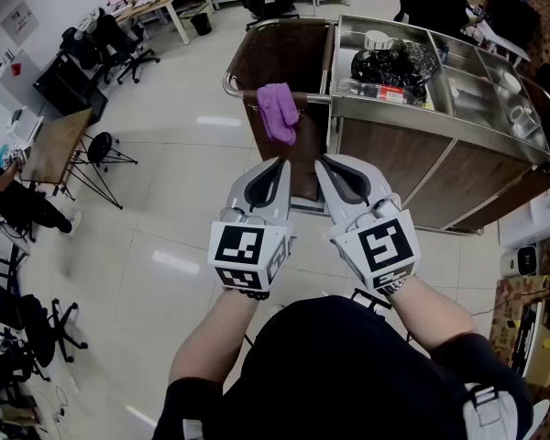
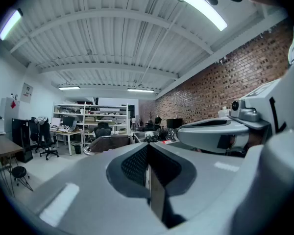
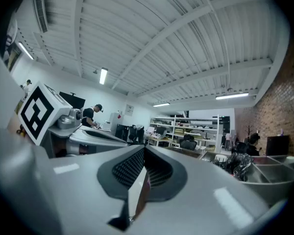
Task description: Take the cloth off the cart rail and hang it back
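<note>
A purple cloth [image 1: 279, 111] hangs over the steel rail [image 1: 241, 93] at the left end of the brown service cart [image 1: 394, 149]. Both grippers are held side by side in front of the person's chest, short of the cart and below the cloth in the head view. My left gripper [image 1: 280, 161] is shut with nothing between its jaws. My right gripper [image 1: 321, 160] is shut and empty too. In the left gripper view the cart's rail [image 2: 95, 143] shows far ahead, and the closed left gripper [image 2: 147, 148] fills the foreground. The right gripper [image 3: 144, 153] looks the same in its own view.
The cart's top tray holds a black bag [image 1: 394, 62] and small items. A wooden table [image 1: 55, 145] and a stool [image 1: 99, 147] stand at the left, with office chairs [image 1: 119, 49] and desks beyond. Boxes [image 1: 532, 319] sit at the right. A person [image 3: 90, 114] stands far off.
</note>
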Tool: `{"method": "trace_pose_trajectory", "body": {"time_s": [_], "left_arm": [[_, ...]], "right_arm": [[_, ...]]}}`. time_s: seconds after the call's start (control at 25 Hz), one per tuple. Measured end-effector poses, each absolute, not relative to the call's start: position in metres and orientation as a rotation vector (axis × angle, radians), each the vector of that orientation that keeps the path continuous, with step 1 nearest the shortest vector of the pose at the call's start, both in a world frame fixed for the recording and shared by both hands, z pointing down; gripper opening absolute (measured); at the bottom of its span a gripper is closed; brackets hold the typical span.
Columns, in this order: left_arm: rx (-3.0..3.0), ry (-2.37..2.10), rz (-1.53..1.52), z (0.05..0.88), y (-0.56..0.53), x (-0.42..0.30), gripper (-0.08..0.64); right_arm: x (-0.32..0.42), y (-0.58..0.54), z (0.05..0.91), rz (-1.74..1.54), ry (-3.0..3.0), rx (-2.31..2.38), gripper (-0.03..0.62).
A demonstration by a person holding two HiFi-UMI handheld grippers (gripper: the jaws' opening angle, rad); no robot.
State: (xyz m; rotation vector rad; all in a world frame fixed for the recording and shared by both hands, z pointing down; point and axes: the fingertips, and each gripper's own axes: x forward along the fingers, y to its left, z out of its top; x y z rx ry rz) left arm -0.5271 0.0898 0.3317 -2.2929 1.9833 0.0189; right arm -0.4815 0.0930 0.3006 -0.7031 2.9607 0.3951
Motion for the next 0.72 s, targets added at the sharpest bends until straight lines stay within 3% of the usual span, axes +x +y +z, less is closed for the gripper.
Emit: {"method": "trace_pose_trajectory", "body": {"time_s": [0.72], "left_arm": [[-2.250,2.068,-0.016,0.358,0.059,-0.524,-0.002]], "right_arm": [[-0.474,0.054,0.336,0.324,3.001,-0.644,0.028]]}}
